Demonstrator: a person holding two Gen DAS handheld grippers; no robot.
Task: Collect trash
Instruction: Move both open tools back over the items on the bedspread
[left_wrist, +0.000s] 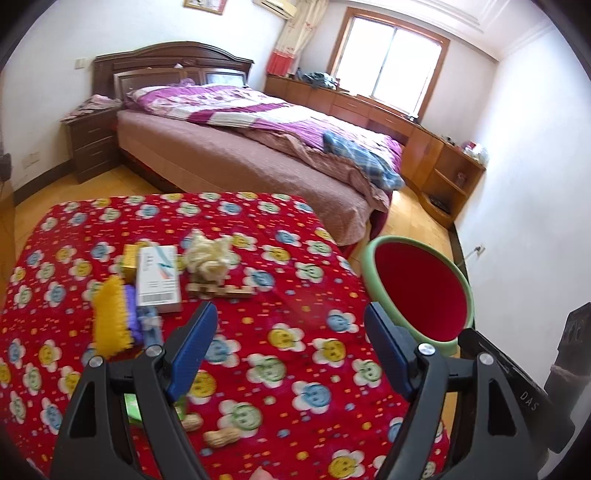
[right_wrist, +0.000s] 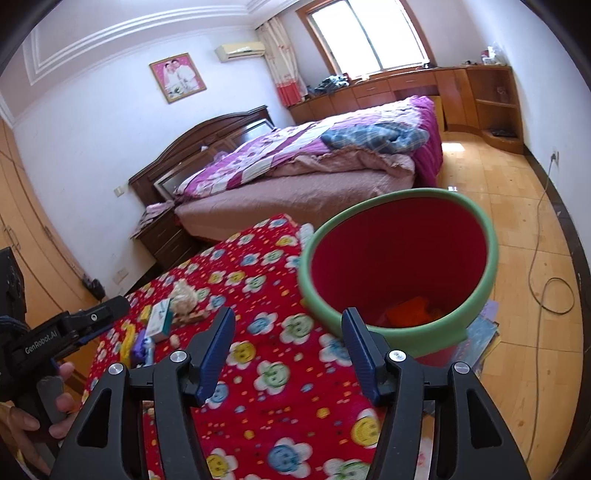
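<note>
Right, I have the red bin with its thick green rim just past my right gripper, standing on the floor against the edge of the table. Down at its bottom lies something orange, crumpled and soft-looking; what else is in there I cannot tell. My right gripper's ribbed blue pads are parted with nothing between them.

My left gripper is spread wide over the flowered red cloth and holds nothing. Beyond it the rubbish sits in a loose cluster well apart from the bin: a white rectangular carton lying flat, a small gold box touching its far side, a crumpled cream wad, and some pale wooden blocks just in front of the wad. A fuzzy yellow strip lies beside a purple piece. Two peanuts in their shells rest near my left fingers.
</note>
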